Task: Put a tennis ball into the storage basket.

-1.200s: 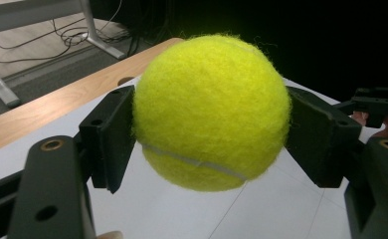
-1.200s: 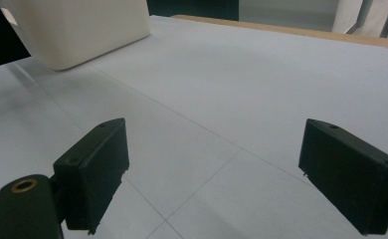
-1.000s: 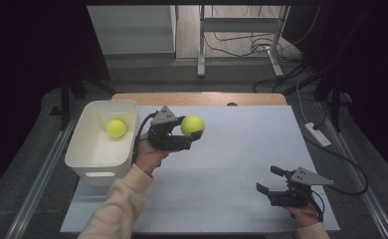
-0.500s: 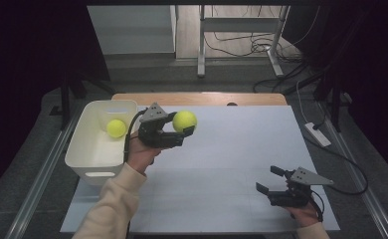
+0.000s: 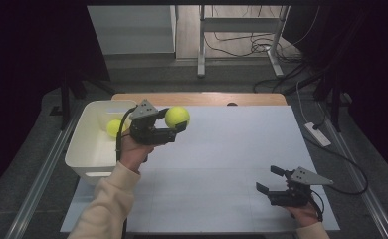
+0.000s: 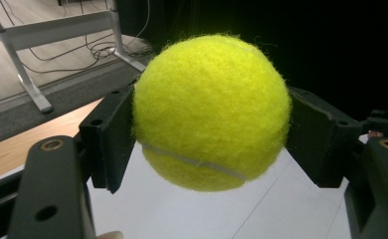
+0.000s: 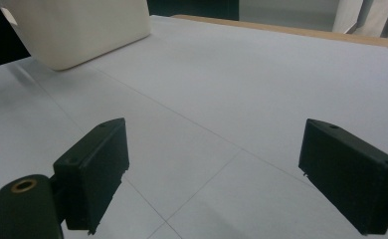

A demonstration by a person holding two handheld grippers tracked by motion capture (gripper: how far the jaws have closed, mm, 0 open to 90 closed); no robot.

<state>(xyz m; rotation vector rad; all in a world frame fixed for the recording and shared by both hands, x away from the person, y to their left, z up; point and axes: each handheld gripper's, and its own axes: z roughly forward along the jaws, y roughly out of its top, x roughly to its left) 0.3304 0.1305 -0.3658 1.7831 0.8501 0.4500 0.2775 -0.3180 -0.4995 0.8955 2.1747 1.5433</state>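
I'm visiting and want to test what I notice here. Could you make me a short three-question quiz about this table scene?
1. True or false: the left gripper is clamped on a tennis ball.
2. Where does the second ball lie? A) on the table B) in the white bin C) in the right gripper
3. Fill in: the right gripper's jaws stand ____ above the white table.

Key: 1 true. 2 B. 3 open, with nothing between them.
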